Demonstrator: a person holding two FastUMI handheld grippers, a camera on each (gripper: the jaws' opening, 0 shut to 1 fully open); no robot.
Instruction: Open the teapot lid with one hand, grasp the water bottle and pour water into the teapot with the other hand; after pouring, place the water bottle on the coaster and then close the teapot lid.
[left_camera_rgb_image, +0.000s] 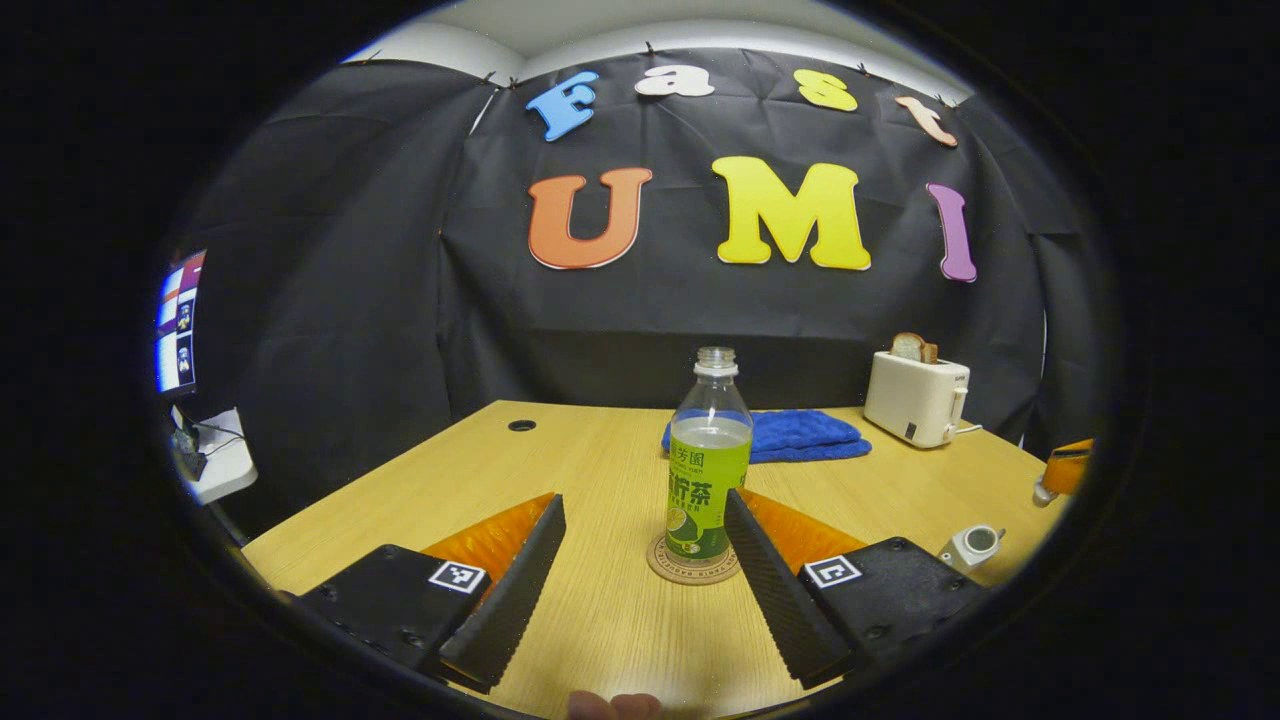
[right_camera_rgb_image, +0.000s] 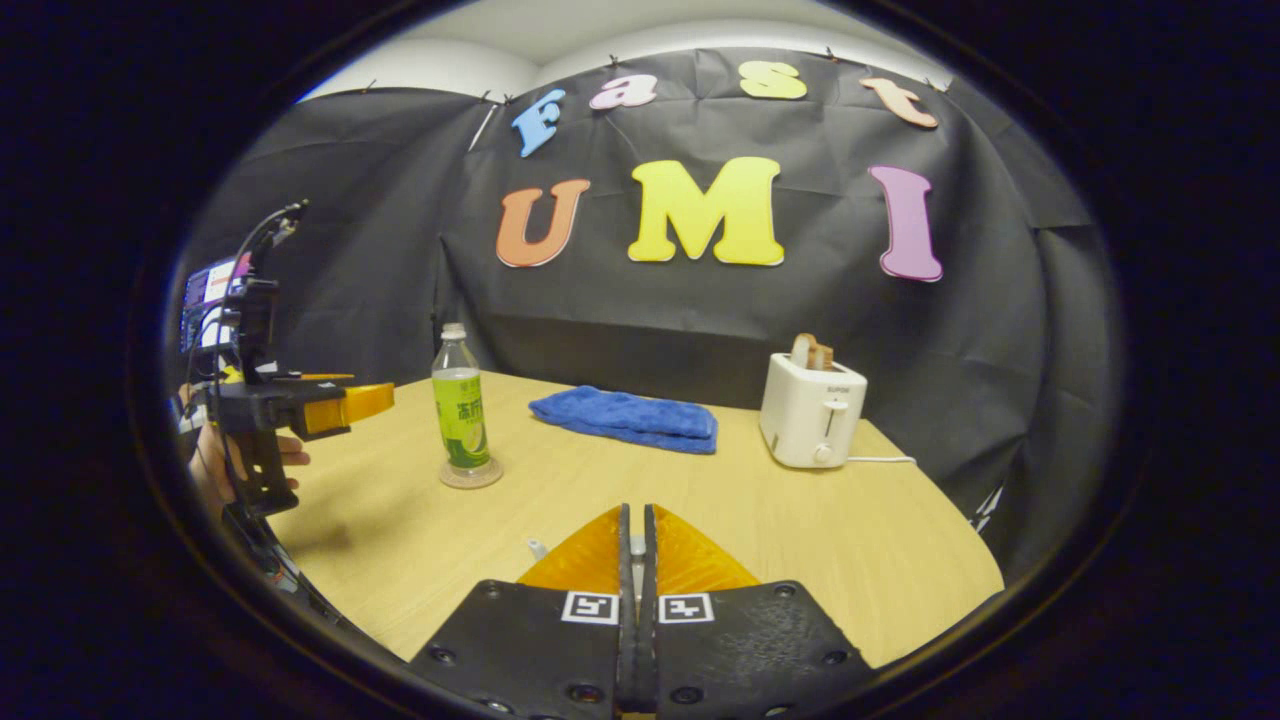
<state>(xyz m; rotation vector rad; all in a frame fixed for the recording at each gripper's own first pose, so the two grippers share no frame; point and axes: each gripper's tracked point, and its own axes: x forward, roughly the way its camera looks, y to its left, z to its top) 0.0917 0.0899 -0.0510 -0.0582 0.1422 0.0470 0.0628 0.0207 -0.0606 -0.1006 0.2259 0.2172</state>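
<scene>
A: Water bottle (left_camera_rgb_image: 708, 462) stood uncapped and upright on the coaster (left_camera_rgb_image: 692, 567), mid-table. Left gripper (left_camera_rgb_image: 645, 525) spread wide, fingers either side of it, not touching.

B: Teapot (left_camera_rgb_image: 972, 545) sat open-topped off to the right in the left gripper view. Right gripper (right_camera_rgb_image: 636, 545) was pressed nearly closed; a small pale piece showed in the slit, grip uncertain. Blue towel (right_camera_rgb_image: 628, 416) and toaster (right_camera_rgb_image: 811, 410) lay behind.

Left gripper (left_camera_rgb_image: 640, 560): black body, square marker tags, screws. Right gripper (right_camera_rgb_image: 637, 545): same, marker pair.
</scene>
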